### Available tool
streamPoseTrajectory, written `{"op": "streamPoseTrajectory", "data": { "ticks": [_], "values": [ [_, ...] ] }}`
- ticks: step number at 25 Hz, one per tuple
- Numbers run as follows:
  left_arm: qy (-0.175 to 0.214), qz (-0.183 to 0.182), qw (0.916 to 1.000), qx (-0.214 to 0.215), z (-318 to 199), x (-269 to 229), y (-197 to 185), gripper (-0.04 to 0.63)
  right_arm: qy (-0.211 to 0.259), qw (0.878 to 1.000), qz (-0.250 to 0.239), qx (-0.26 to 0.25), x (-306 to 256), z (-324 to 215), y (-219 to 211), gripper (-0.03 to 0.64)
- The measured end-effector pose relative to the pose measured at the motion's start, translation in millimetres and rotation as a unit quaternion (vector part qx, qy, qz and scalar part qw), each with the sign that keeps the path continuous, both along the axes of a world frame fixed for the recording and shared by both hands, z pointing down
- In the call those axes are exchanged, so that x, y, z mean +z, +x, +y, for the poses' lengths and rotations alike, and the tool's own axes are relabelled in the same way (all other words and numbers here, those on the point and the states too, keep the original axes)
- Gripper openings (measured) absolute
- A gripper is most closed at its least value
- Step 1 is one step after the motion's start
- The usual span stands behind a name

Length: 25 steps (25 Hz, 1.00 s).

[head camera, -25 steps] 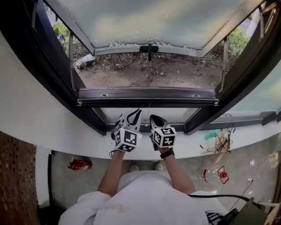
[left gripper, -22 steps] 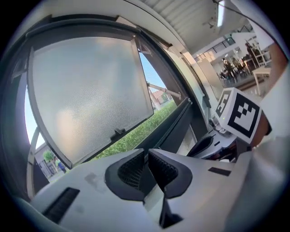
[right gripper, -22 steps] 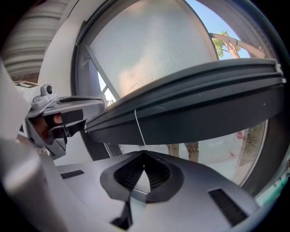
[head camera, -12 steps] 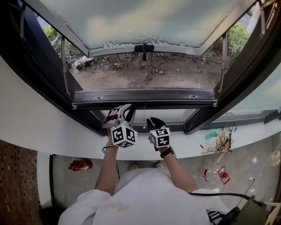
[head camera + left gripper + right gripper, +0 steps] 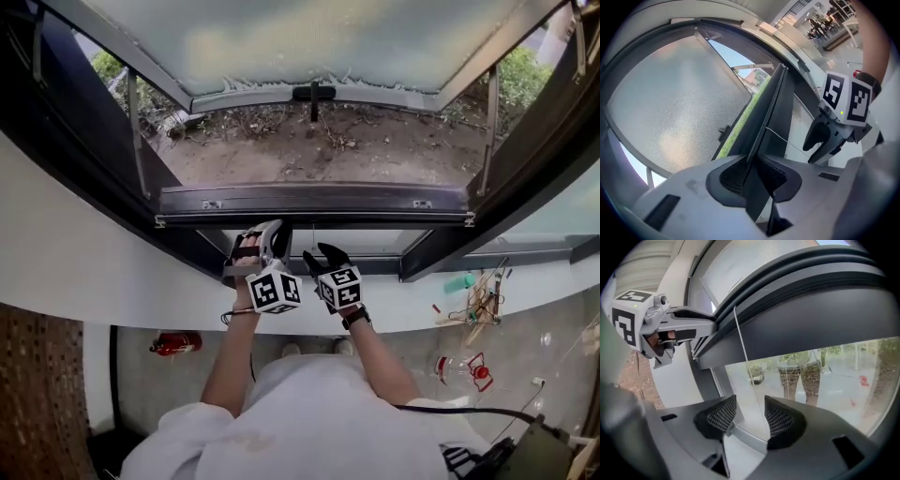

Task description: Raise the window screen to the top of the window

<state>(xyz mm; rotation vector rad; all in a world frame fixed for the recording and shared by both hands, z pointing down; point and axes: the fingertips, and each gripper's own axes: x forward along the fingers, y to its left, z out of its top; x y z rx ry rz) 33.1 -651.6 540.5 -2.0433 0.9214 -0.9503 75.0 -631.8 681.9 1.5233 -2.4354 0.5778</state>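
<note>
The window screen's pull bar (image 5: 314,202) lies across the bottom of the open part of the window, just above the fixed lower pane (image 5: 309,246). The top of the frame is well above it, so the lift looks not yet begun.

The left hand-held gripper (image 5: 752,176) is clamped on the bar's thin dark lip, with a pad pressed to either side of it. The right hand-held gripper (image 5: 745,416) sits just beside it and below the bar. Its jaws have just been opening and now stand wide, pressing on nothing. A thin white cord (image 5: 742,352) hangs from the bar down through the gap between them, in front of the glass. Beyond the bar, the outward-swung sash (image 5: 309,47) stands open over bare ground.

The main risk is probably a skewed lift. Only one gripper has hold, so pushing up now could tilt the bar and bind it in the side tracks (image 5: 139,141). The hold is on a narrow lip, which could slip free under load and let the bar drop back. If the right jaws close where they are, they would likely pinch the cord and not the bar, and tug it.
</note>
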Motion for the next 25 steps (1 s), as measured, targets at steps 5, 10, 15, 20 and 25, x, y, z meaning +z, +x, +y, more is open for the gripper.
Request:
{"op": "streamPoseTrajectory", "data": {
  "ticks": [5, 10, 15, 20, 25],
  "values": [
    [0.0, -0.019, 0.9998, 0.011, 0, 1, -2, 0.055, 0.015, 1.0, -0.014, 0.022, -4, -27, -3, 0.172],
    [-0.001, -0.025, 0.9996, 0.014, 0, 2, -3, 0.043, -0.001, 0.999, -0.019, 0.029, 10, -37, -3, 0.088],
    [-0.005, -0.032, 0.9994, 0.008, 1, 2, -4, 0.038, -0.044, 0.999, 0.006, 0.023, 51, -14, -3, 0.0],
    [0.001, -0.021, 0.9998, 0.006, 0, 2, -4, 0.038, -0.118, 0.992, 0.038, 0.031, 117, 37, 9, 0.0],
    [0.002, -0.009, 1.0, 0.001, 0, 2, -5, 0.038, -0.168, 0.982, 0.081, -0.002, 164, 81, 9, 0.0]
  ]
}}
